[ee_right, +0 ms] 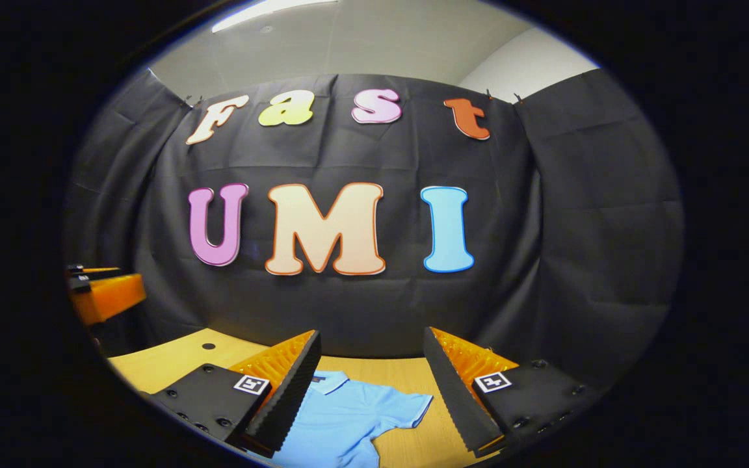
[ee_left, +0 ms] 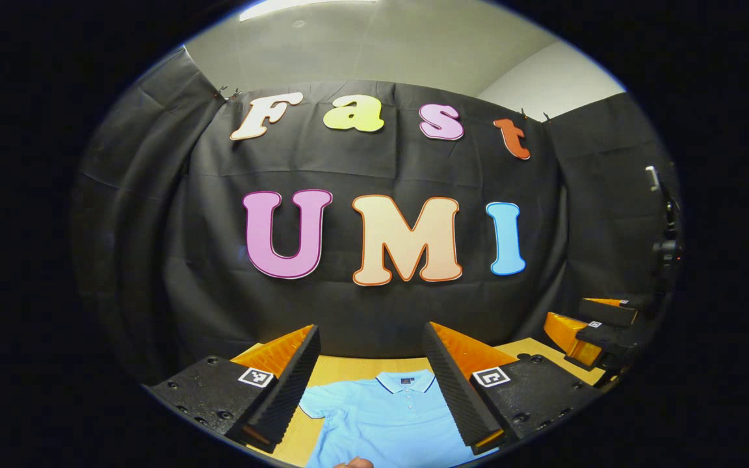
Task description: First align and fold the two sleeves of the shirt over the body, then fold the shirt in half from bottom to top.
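Below both wide-open, empty grippers (ee_left: 371, 390) (ee_right: 371, 396), the shirt (ee_left: 387, 422) seemingly lies flat on the table (ee_right: 166, 361).

shirt (ee_left: 384, 422) hem cut off, sleeve (ee_right: 407, 403) partly hidden

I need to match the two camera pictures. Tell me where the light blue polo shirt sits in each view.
Left gripper view: the light blue polo shirt lies bottom centre, collar up, between the open left gripper fingers.
Right gripper view: the shirt lies bottom, left of centre, one sleeve spread rightward.
Shared landmark: the wooden table under it.
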The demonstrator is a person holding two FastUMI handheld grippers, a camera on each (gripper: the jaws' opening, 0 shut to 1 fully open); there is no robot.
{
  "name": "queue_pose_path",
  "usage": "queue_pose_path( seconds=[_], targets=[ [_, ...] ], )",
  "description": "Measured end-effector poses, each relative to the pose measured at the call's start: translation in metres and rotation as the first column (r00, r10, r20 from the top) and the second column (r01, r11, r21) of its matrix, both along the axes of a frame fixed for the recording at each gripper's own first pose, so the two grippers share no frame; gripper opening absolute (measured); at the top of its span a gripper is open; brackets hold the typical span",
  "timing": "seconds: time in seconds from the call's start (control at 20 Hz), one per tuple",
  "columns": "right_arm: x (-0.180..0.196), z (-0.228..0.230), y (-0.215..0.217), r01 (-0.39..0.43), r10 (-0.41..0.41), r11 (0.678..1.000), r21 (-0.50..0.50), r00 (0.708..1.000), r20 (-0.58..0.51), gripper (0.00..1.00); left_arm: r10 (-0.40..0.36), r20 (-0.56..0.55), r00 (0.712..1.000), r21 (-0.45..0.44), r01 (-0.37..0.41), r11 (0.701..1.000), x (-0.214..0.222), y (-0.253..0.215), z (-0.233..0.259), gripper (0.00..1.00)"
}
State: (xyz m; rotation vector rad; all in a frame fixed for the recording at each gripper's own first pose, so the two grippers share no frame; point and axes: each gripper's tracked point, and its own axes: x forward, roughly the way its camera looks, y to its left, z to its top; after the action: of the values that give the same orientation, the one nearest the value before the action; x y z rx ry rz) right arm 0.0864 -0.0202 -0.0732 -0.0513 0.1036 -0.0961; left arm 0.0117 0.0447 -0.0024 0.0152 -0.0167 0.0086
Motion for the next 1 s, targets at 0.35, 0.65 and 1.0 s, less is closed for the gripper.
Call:
queue_pose_path(
  seconds=[0.35, 0.65, 1.0],
  targets=[
    [0.065, -0.098, -0.04, 0.083, -0.083, 0.997, -0.009, 0.976, -0.204, 0.99, 0.025, -0.032, 0.999, 0.002, -0.025, 1.0, 0.014, 0.026, -0.014, 0.95],
    [0.101, -0.194, -0.062, 0.135, -0.142, 0.99, -0.044, 0.916, -0.375, 0.99, 0.056, -0.062, 0.996, 0.022, -0.055, 0.998, 0.029, 0.053, -0.027, 0.95],
    [0.112, -0.302, -0.098, 0.207, -0.204, 0.977, -0.06, 0.798, -0.568, 0.99, 0.081, -0.118, 0.99, 0.016, -0.08, 0.997, 0.042, 0.075, -0.051, 0.95]
  ],
)
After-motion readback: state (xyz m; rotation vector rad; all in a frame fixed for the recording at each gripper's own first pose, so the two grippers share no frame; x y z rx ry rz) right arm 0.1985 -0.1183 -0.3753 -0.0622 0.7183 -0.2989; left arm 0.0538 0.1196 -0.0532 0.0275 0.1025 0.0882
